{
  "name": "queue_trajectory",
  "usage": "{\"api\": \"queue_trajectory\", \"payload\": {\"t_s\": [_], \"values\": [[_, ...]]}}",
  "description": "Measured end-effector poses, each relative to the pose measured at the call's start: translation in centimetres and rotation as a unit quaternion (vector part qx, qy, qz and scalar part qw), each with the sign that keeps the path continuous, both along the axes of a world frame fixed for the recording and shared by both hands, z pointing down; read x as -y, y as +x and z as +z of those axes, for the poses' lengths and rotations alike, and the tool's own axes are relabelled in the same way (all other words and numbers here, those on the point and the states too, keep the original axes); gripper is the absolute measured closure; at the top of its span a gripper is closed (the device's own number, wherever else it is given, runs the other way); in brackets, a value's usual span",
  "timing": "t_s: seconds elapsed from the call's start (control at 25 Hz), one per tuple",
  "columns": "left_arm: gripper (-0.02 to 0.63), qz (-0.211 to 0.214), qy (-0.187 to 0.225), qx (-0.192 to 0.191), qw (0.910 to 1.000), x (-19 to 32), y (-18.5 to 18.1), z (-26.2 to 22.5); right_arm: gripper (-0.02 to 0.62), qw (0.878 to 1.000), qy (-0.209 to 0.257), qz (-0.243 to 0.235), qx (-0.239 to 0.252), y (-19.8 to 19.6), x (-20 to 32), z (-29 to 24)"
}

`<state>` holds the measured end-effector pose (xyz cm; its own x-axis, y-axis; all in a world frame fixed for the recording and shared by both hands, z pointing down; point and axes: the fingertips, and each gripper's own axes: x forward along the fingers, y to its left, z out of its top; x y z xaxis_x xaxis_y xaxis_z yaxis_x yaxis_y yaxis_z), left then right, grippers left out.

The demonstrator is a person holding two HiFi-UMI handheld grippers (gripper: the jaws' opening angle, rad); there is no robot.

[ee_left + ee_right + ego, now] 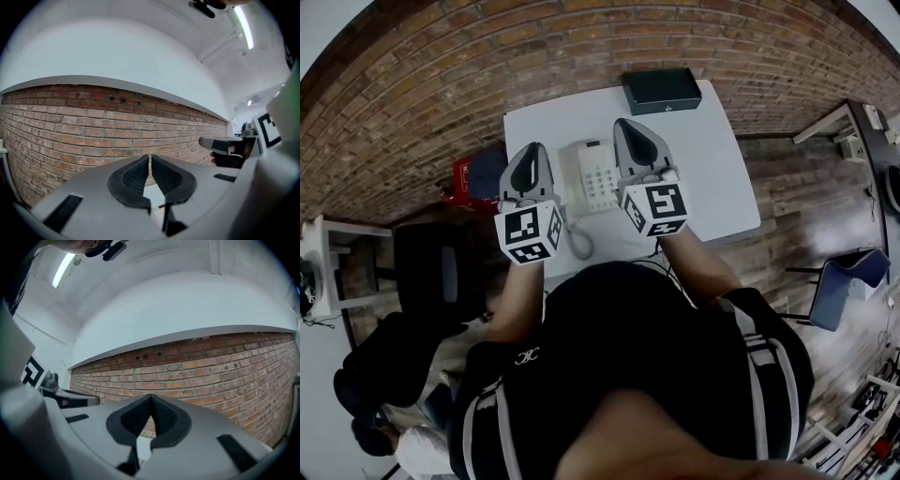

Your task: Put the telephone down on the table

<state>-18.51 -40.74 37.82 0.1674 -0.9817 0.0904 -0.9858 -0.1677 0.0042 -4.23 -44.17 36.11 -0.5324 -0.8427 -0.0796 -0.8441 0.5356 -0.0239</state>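
Observation:
A white desk telephone (598, 174) with a keypad lies on the white table (712, 178), and its coiled cord (578, 240) trails toward the near edge. My left gripper (532, 150) is held up over the table's left part, left of the phone, jaws shut and empty. My right gripper (624, 124) hovers over the phone's right side, also shut with nothing in it. In the left gripper view the left gripper (150, 157) points level at a brick wall with its pads together. The right gripper view shows the right gripper (151, 397) the same way.
A dark box (662, 90) sits at the table's far edge. A red object (465, 178) and a black chair (441, 272) stand left of the table. A blue chair (848, 277) is at the right, and a brick wall (70, 126) is behind the table.

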Motion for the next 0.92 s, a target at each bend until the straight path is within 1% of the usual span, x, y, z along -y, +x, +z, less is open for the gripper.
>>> {"api": "queue_trajectory", "payload": {"t_s": [0.16, 0.32, 0.72, 0.92], "values": [[0.586, 0.004, -0.015, -0.005, 0.9999, -0.1, 0.3, 0.7, 0.598, 1.000, -0.016, 0.000, 0.002, 0.2, -0.1, 0.8], [0.586, 0.011, -0.015, -0.020, 0.9996, -0.2, 0.6, 0.3, 0.598, 1.000, -0.017, 0.002, 0.000, 0.2, -0.1, 0.8], [0.586, 0.013, -0.023, -0.022, 0.9994, -0.4, 0.9, 0.7, 0.598, 1.000, -0.018, -0.004, 0.001, 0.2, -0.5, 0.9], [0.586, 0.016, -0.031, -0.019, 0.9992, -0.4, 1.1, 1.1, 0.597, 1.000, -0.011, 0.000, -0.010, 0.2, -0.6, 0.9]]}}
